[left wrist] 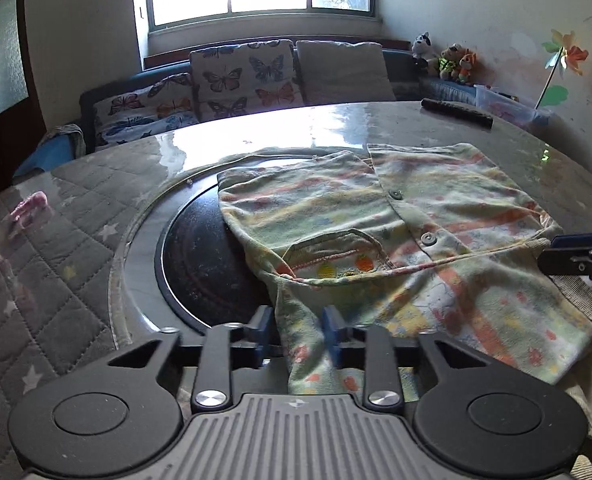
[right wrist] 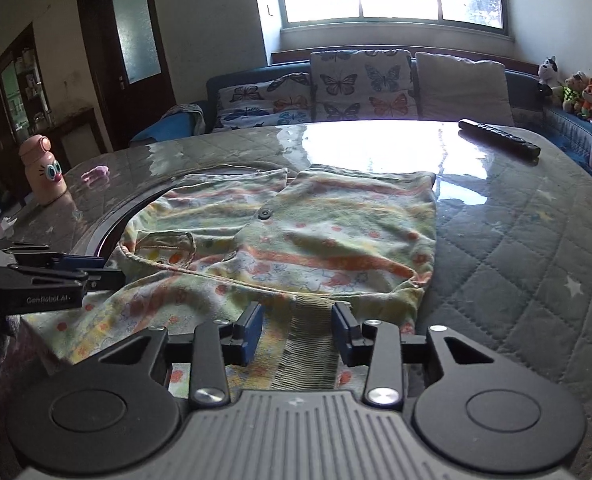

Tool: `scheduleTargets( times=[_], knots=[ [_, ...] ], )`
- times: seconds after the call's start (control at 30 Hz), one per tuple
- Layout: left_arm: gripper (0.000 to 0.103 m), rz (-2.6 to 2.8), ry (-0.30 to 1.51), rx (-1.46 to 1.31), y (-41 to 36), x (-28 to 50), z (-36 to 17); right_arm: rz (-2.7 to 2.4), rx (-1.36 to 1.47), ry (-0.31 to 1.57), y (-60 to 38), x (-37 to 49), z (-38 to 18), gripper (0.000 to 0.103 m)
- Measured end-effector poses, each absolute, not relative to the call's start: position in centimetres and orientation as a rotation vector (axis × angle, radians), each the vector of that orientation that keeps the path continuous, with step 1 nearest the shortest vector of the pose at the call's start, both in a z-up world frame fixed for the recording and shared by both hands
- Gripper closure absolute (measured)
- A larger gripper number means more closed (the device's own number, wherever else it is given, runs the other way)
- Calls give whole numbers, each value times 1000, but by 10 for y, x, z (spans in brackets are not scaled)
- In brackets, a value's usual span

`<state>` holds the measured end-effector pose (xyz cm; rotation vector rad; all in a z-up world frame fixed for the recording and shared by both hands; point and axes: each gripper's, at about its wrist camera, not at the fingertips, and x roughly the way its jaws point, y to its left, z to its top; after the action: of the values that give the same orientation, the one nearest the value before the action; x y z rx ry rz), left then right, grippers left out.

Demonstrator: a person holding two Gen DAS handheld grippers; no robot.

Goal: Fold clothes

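Note:
A small pale green child's garment (left wrist: 395,232) with orange stripes, buttons and a fruit-patch pocket lies flat on the table, partly over a dark round inset. It also shows in the right wrist view (right wrist: 296,232). My left gripper (left wrist: 297,332) is open, its blue pads on either side of a near fold of the cloth. My right gripper (right wrist: 297,328) is open, astride the ribbed cuff (right wrist: 309,344) at the near edge. Each gripper shows in the other's view: the right one (left wrist: 575,256), the left one (right wrist: 56,268).
The round table (right wrist: 515,248) has a quilted cover under glass. A black remote (right wrist: 499,142) lies at the far right. A pink bottle with a face (right wrist: 44,174) and a small pink thing (right wrist: 96,174) stand at the far left. A sofa with butterfly cushions (right wrist: 355,84) is behind.

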<state>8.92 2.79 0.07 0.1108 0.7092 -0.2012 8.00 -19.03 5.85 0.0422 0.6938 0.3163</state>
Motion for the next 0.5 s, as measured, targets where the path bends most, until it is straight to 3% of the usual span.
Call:
scheduleTargets(
  times=[0.17, 0.5],
  knots=[
    [94, -170, 687, 115, 31, 85, 3, 333, 33, 689, -186, 82, 56, 60],
    [95, -116, 705, 117, 42, 86, -1, 351, 17, 668, -180, 76, 58, 50]
  ],
)
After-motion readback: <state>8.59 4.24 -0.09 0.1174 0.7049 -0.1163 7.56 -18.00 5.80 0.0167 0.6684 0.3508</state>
